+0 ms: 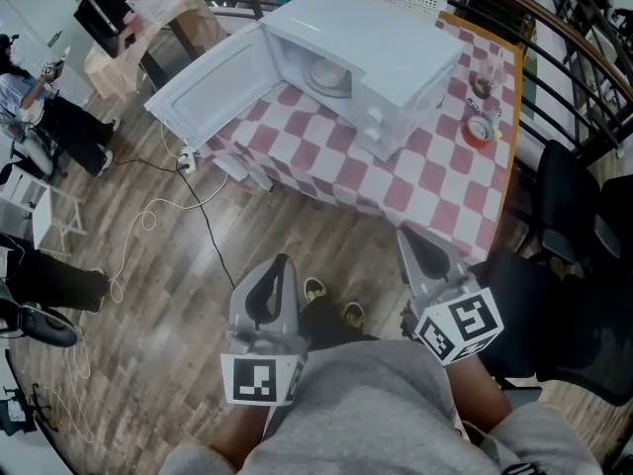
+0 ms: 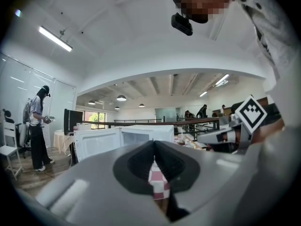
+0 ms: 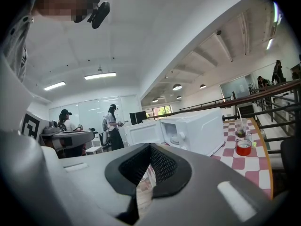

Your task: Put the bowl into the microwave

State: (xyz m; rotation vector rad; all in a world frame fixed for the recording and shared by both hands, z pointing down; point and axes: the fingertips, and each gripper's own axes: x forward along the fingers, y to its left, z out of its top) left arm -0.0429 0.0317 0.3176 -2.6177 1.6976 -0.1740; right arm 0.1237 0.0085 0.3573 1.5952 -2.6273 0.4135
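**Both grippers closed and empty; bowl inside the open microwave**

Nearest the camera, the person's grey fabric top (image 1: 366, 404) fills the bottom of the head view. Just ahead of it, two smooth grey plastic grippers point forward. The left gripper (image 1: 284, 259) has its jaws pressed together, the dark ribbed pads meeting at the tip with nothing between them. The right gripper (image 1: 404, 234) is closed in the same way and also holds nothing. Both are well apart from the microwave.

Below them lies a floor (image 1: 119, 196) of brown wood planks, with a thin white cable (image 1: 148, 216) looping across it.

Beyond stands the surface (image 1: 435, 176), covered in a cloth of pink and white squares with an orange edge. On it sits a boxy, glossy white microwave (image 1: 406, 47). Its flat door (image 1: 213, 87) is swung wide open to the left. Inside the cavity rests the round, pale bowl (image 1: 331, 75), upright.

To the right of the microwave, on the cloth, are a red round tub (image 1: 479, 130) and a clear cup (image 1: 483, 85) with a straw.
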